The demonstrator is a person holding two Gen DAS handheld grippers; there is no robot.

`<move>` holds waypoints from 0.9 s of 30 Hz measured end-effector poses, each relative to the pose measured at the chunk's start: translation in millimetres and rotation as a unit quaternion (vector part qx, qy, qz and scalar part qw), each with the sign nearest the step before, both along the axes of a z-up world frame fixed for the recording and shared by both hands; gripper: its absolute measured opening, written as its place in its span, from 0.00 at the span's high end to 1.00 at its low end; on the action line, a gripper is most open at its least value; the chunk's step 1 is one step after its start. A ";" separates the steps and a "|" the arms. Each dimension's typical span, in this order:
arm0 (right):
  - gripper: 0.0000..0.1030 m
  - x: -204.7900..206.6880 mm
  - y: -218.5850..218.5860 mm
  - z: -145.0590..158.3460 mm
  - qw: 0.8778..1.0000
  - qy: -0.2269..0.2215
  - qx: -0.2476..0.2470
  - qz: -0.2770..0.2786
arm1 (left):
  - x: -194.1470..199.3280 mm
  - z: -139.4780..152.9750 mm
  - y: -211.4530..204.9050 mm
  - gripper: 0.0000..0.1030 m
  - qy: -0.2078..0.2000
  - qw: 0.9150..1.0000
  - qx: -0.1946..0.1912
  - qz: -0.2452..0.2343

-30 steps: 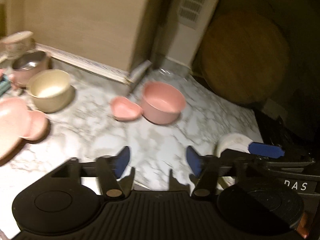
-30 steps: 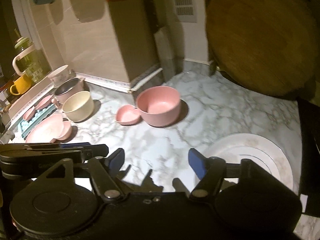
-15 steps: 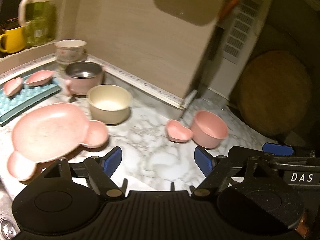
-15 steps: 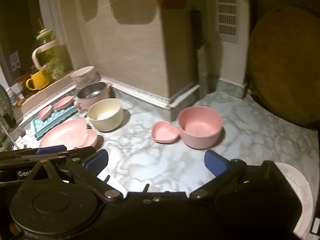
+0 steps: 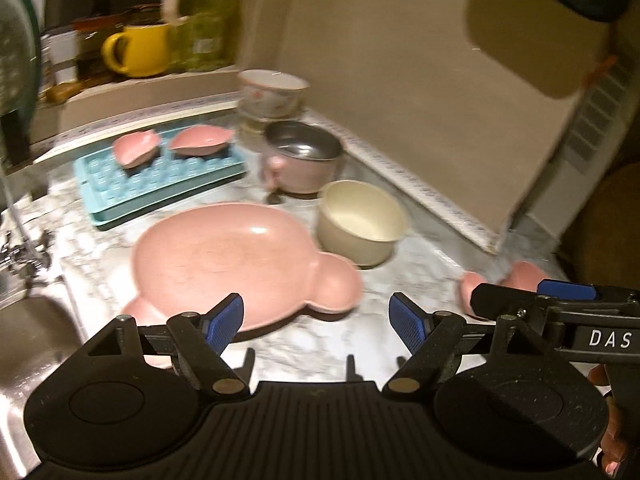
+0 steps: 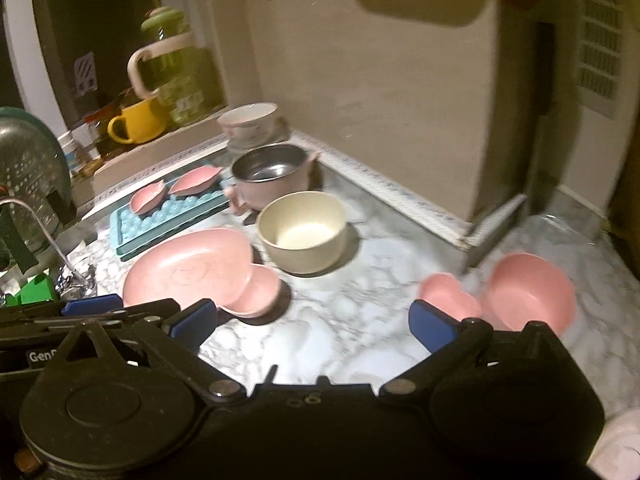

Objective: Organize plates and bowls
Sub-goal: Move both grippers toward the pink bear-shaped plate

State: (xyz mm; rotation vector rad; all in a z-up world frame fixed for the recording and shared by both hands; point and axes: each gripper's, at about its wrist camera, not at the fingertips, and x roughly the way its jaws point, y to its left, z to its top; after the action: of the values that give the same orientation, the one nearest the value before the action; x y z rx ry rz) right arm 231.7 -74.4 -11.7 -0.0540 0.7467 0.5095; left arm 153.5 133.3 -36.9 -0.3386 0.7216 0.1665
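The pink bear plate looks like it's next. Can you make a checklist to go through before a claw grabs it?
1. Left claw open and holding nothing: ok.
2. Right claw open and holding nothing: ok.
3. Pink bear plate flat on the counter, nothing on it: ok.
4. Near rim free to grab: ok.
5. Cream bowl clear of the plate: cannot tell, it sits very close to the ear.
6. Picture sharp enough to aim: not ok, it is blurry.
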 end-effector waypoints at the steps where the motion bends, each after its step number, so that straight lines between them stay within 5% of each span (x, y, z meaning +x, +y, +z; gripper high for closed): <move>1: 0.01 4.1 5.0 -2.6 1.000 0.003 0.000 0.006 | 0.4 -2.2 5.4 0.23 0.003 1.000 -0.003 0.007; 15: 0.10 73.9 49.3 -52.3 0.997 0.068 -0.014 0.029 | 24.2 -39.3 75.7 0.23 0.064 0.994 -0.016 0.088; 27: 0.35 105.7 67.7 -88.9 0.989 0.145 -0.009 0.026 | 48.8 -65.1 117.2 0.24 0.102 0.987 -0.022 0.122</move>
State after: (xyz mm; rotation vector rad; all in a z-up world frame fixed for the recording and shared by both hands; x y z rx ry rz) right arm 337.4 -6.7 -100.6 -0.0157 1.0367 0.5673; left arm 202.3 250.5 -102.0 -0.4566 0.8870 0.4231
